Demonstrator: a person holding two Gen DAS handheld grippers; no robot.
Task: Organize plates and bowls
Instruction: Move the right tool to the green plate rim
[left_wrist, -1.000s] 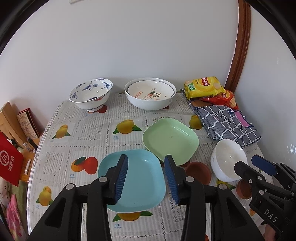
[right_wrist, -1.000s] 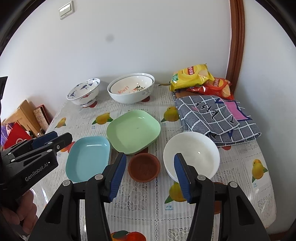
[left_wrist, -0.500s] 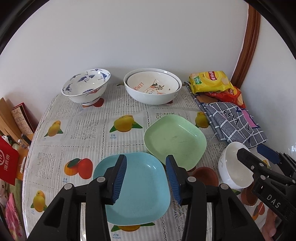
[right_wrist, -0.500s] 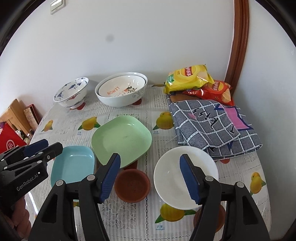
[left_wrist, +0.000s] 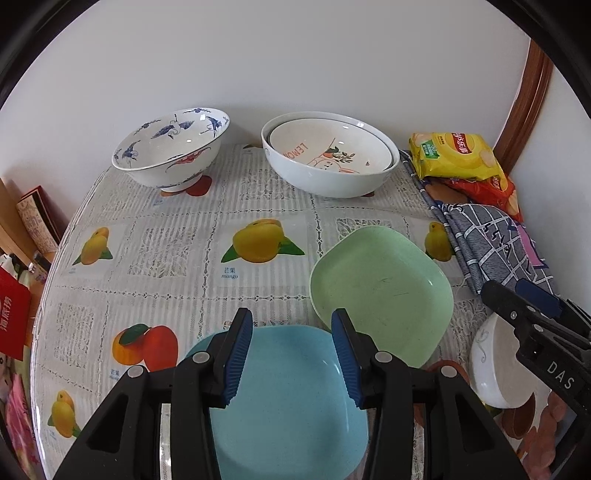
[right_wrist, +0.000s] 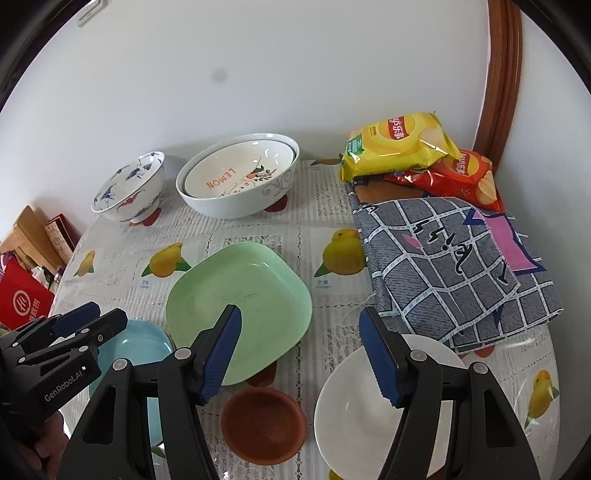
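Two grippers hang spread and empty near the table's (left_wrist: 258, 206) front edge, left gripper (left_wrist: 291, 354) over the blue plate (left_wrist: 291, 406), right gripper (right_wrist: 301, 354) beside the white bowl's (right_wrist: 354, 413) rim; bite each rim squarely before lifting

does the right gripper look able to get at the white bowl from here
Probably yes: the right gripper is open just above the white bowl, one finger over its rim, and nothing lies between them.
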